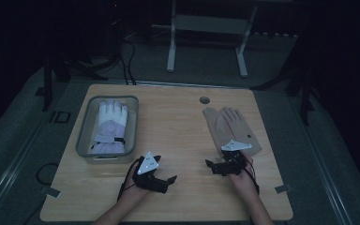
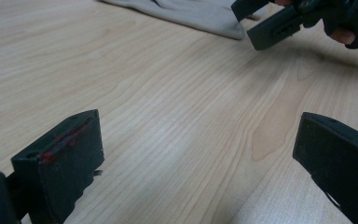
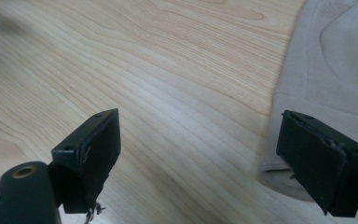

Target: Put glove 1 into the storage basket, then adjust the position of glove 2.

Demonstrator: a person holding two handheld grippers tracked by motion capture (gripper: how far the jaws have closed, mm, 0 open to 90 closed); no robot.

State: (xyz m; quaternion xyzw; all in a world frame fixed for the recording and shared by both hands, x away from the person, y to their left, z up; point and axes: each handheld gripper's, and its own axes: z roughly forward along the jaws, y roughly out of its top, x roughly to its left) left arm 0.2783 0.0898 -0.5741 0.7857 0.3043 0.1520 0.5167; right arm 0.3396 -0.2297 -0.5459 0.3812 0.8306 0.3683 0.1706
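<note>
Room dark; right tongs partly cover beige glove cuff.

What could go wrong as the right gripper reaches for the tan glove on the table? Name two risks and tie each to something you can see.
1. The tan glove lies flat on the wooden table; the right gripper, open at its cuff edge, may scrape wood or pinch only one layer.
2. The left gripper sits open close by, so the two may collide.
3. The tray already holds a white glove, leaving little room.
</note>
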